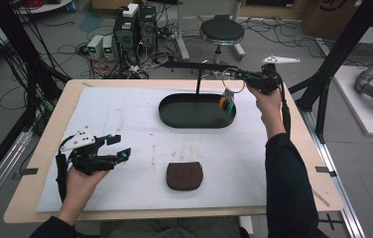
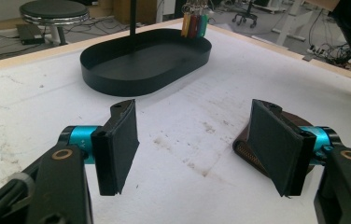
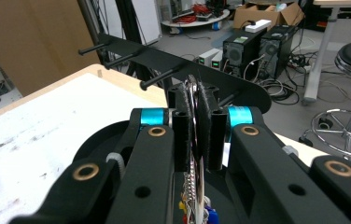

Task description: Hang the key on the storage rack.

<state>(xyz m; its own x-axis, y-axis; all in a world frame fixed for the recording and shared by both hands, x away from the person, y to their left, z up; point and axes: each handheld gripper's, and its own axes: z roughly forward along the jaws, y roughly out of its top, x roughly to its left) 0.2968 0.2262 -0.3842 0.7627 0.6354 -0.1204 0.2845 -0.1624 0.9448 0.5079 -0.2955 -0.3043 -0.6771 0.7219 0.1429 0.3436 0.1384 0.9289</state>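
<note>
We are seeing the right gripper (image 1: pixel 246 78) raised at the far right of the table, the forearm in a dark sleeve reaching up from the near edge and the hand wrapped under the black body, jaws pointing left toward the black metal rack with horizontal pegs (image 3: pixel 159 58). Its jaws are closing fully on the thin silver key ring (image 1: pixel 233 79), which is standing edge-on between the two pads in the right gripper view (image 3: pixel 193 100). From the ring, a bunch of small coloured tags in orange, red and green (image 1: pixel 226 103) is hanging down, over the right end of the black oval metal tray (image 1: pixel 174 119) and just above its rim; a short chain is linking ring and tags. The ring is sitting just short of the pegs, not touching them as far as we can tell. The left gripper (image 1: pixel 121 147) is resting low at the near left of the white table cover (image 1: pixel 125 109), palm under it, jaws standing wide apart and holding nothing; a brown rounded leather pouch (image 1: pixel 185 176) is lying just beyond its right jaw.
</note>
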